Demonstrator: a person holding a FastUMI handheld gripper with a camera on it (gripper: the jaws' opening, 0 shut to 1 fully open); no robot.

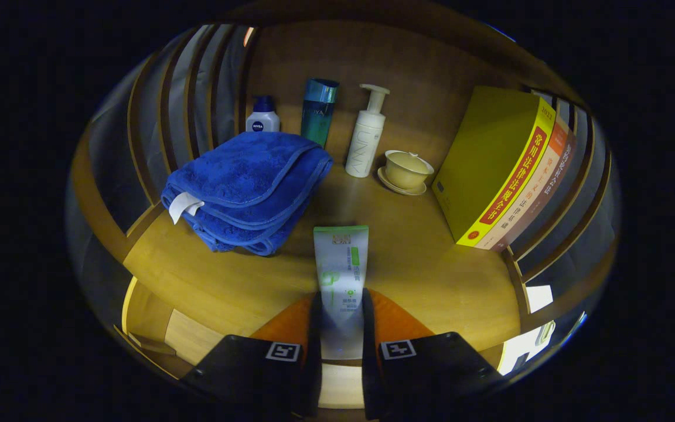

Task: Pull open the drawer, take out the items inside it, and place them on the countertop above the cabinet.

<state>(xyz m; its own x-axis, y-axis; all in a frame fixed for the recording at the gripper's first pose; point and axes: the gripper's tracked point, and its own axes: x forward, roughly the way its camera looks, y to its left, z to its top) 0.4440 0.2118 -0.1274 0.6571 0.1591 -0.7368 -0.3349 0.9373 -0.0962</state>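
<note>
My gripper point(341, 310) is shut on a white and green tube point(340, 264), both fingers pressing its lower part. The tube sticks out ahead of the fingers, over the wooden countertop point(419, 264). I cannot tell whether the tube's far end touches the wood. A folded blue towel point(246, 184) lies on the countertop just ahead and to the left of the tube. Part of the open drawer point(156, 334) shows below the countertop's front edge, left of the fingers.
Along the back wall stand a small white bottle with a blue cap point(262, 116), a teal bottle point(317, 111) and a white pump bottle point(367, 133). A lidded cup on a saucer point(406, 171) sits beside them. Upright books point(498, 170) lean at the right. Slatted side walls enclose the shelf.
</note>
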